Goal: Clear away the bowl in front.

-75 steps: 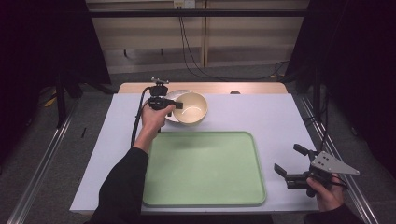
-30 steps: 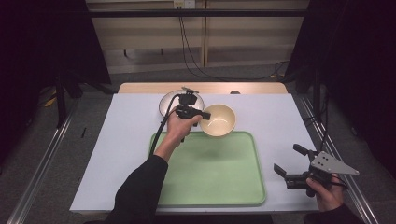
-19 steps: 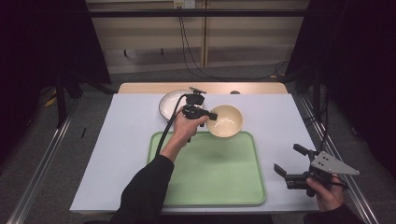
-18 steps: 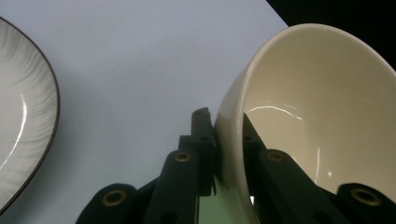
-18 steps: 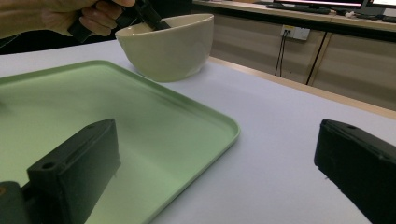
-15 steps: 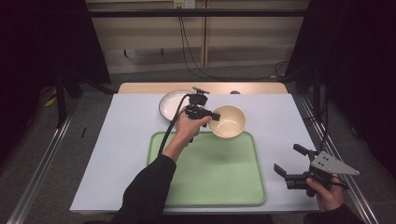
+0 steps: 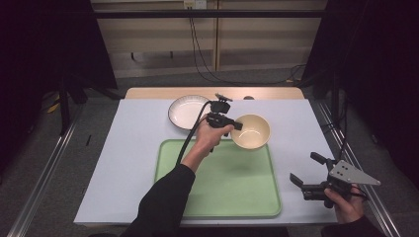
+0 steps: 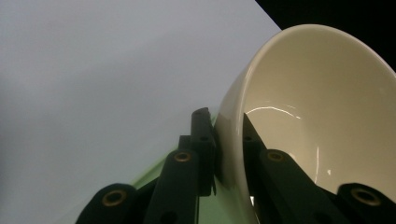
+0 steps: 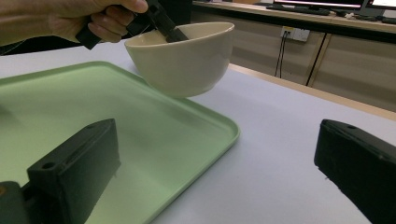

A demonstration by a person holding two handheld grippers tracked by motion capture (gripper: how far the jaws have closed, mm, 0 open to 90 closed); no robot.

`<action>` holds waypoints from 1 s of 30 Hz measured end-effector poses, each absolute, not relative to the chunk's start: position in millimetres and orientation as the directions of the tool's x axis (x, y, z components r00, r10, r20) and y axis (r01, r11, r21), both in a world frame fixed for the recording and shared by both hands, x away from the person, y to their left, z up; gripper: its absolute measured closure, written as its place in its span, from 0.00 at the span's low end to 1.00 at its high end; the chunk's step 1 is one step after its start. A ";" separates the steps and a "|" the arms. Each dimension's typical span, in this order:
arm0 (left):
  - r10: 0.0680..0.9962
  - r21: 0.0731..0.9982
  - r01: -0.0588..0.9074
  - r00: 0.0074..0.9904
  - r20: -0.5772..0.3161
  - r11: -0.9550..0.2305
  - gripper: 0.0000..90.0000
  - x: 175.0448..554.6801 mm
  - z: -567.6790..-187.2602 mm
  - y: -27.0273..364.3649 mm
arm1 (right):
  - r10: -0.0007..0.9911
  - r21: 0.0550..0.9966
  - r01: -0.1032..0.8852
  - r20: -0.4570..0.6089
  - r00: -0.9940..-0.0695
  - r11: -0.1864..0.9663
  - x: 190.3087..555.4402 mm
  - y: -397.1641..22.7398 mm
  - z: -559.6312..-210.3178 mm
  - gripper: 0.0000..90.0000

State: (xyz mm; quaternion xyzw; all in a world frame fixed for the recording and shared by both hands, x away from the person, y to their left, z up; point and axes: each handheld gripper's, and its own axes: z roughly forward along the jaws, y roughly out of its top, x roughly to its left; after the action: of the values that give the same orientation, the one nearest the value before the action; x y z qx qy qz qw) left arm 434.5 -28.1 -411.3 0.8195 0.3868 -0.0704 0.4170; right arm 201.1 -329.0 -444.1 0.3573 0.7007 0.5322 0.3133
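A cream bowl [image 7: 251,131] hangs in the air over the far right corner of the green tray [image 7: 217,187]. My left gripper [image 7: 237,125] is shut on the bowl's rim, one jaw inside and one outside, as the left gripper view shows on the cream bowl [image 8: 317,116]. In the right gripper view the cream bowl [image 9: 184,58] floats above the green tray [image 9: 140,135] with the other hand's gripper on its rim. My right gripper [image 7: 306,170] rests open near the table's front right, past the tray's right edge, nothing between its jaws.
A white plate [image 7: 187,111] lies at the back of the white table [image 7: 123,148], left of the bowl. A wooden strip [image 7: 267,93] runs along the table's far edge. Cables hang behind the table.
My left gripper has carried the bowl from beside the plate rightward and a little nearer, over the tray's far right corner. The right gripper has stayed put.
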 end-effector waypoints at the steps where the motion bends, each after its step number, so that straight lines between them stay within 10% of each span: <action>1: 0.576 0.627 0.690 0.694 -0.432 -0.361 0.92 434.2 -412.0 -29.9 | 0.833 0.970 0.165 -0.060 -0.551 0.179 201.3 -329.0 -444.2 0.00; 30: 0.586 0.564 0.710 0.688 -0.428 -0.422 0.92 432.5 -446.8 -56.4 | 0.828 0.968 0.175 -0.050 -0.558 0.177 200.7 -328.5 -444.5 0.00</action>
State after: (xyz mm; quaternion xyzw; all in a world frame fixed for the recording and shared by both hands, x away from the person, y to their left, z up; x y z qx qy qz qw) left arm 432.5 -56.4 -446.8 0.8392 0.3859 -0.0831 0.3740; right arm 200.7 -328.5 -444.5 0.3566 0.7035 0.5332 0.3060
